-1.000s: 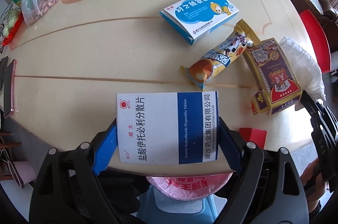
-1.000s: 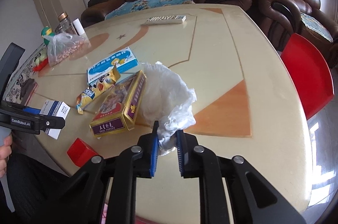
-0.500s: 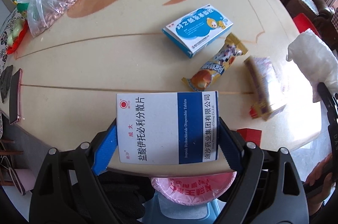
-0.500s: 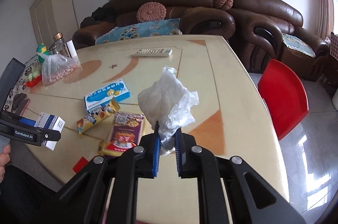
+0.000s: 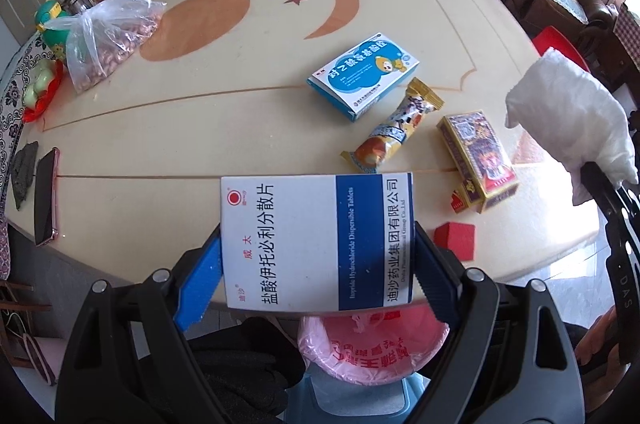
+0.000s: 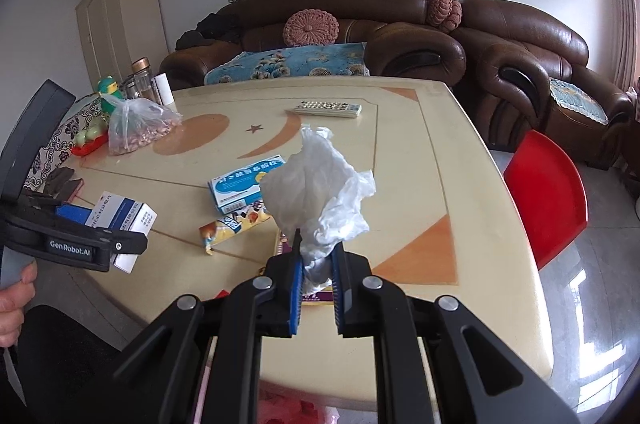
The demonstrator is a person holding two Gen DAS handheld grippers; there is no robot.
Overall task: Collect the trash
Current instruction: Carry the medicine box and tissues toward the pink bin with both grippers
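Peanuts (bagged) (image 5: 108,44) beyond gripper-held medicine box (image 5: 316,240), tissue (image 6: 320,184).

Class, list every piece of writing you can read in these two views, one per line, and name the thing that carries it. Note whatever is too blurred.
"Itopride Hydrochloride Dispersible Tablets": white and navy medicine box held in the left gripper.
"GenRobot.AI": black side of the left gripper, seen from the right wrist.
"DAS": black right gripper, seen from the left wrist.
Unreadable: blue and white box, snack wrapper, pink bag.
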